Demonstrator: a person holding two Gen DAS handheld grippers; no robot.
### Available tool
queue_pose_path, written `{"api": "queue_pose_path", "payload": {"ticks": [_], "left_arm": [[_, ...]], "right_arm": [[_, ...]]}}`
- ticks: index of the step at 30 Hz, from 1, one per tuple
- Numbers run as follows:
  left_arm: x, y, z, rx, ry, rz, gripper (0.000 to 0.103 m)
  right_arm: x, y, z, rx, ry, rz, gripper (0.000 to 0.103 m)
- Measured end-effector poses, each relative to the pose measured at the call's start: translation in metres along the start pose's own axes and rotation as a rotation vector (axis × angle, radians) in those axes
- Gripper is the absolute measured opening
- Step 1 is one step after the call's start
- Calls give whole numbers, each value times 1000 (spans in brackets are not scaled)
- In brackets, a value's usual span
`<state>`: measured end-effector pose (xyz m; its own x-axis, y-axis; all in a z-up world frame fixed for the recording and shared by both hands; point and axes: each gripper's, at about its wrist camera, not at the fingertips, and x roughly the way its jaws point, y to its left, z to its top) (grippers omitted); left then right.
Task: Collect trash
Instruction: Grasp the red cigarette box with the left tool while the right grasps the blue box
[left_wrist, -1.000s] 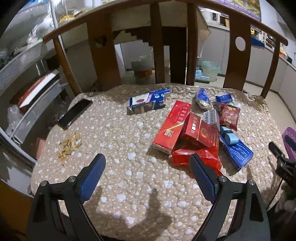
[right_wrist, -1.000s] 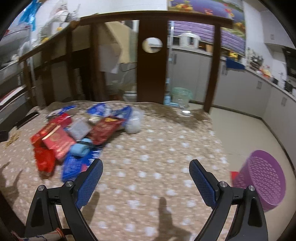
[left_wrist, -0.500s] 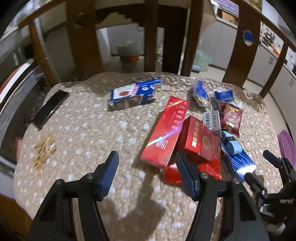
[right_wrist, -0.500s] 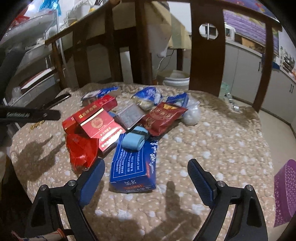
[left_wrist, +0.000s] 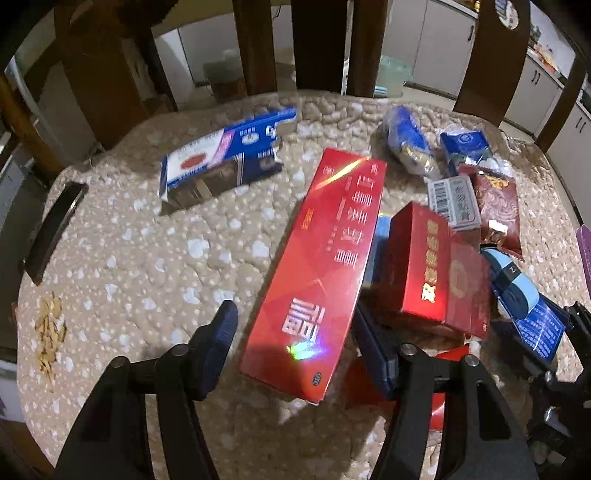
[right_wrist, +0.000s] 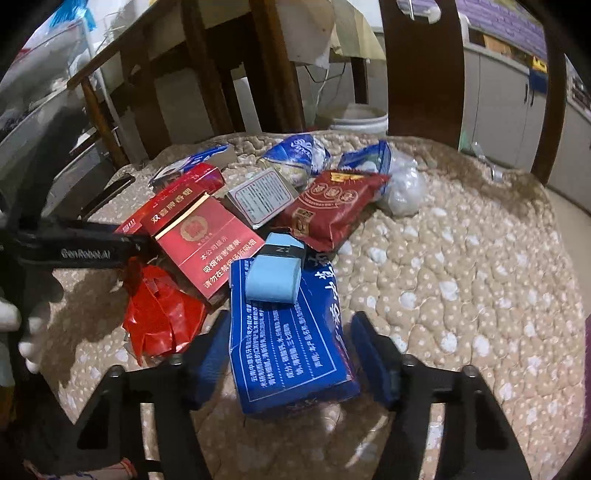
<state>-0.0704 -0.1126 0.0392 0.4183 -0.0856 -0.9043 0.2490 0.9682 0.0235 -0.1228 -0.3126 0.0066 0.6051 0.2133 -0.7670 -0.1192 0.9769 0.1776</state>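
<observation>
Closing, not yet gripping: left gripper (left_wrist: 291, 336) straddling long red carton (left_wrist: 317, 273), right gripper (right_wrist: 288, 345) blue box (right_wrist: 291, 343) (best squeezed squarely across the narrow sides).

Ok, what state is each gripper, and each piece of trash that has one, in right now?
Left gripper: open, jaws just been closing, straddling the long red carton.
Right gripper: jaws just been closing, pads at the flat blue box, contact unclear.
Blue-and-white carton: on its side, end open.
Red plastic bag: crumpled.
Light-blue roll: resting on the blue box.
</observation>
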Motion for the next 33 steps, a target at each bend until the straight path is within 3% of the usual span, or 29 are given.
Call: {"api": "queue_pose_path", "payload": {"ticks": [2,11,17,23,25,28,33], "left_arm": [[-1,1,-3,-27,6,-27,39],[-51,-14,-16,-10,-111,-8,39],[-77,-17,-26,-35,-153,-48,38],[-63,-16,-43,-37,-98,-39,39],[-55,-11,-47,-63,-69,-59,39],[-52,-11,-49,-55,-62,-45,40],[-44,-15,-45,-20,-61,-14,52]], "right_arm": [[-1,-4,0,24,1,24,63],[-15,-17,-2,93,1,105,59],[-32,-22,-9,117,-19,138,57],[-37,-31,-16,111,9,127,58],[-34,-31,-19,108,31,116,59],[-31,-32,-22,98,48,94,70],[-23,-29,-22,93,61,89,80]]}}
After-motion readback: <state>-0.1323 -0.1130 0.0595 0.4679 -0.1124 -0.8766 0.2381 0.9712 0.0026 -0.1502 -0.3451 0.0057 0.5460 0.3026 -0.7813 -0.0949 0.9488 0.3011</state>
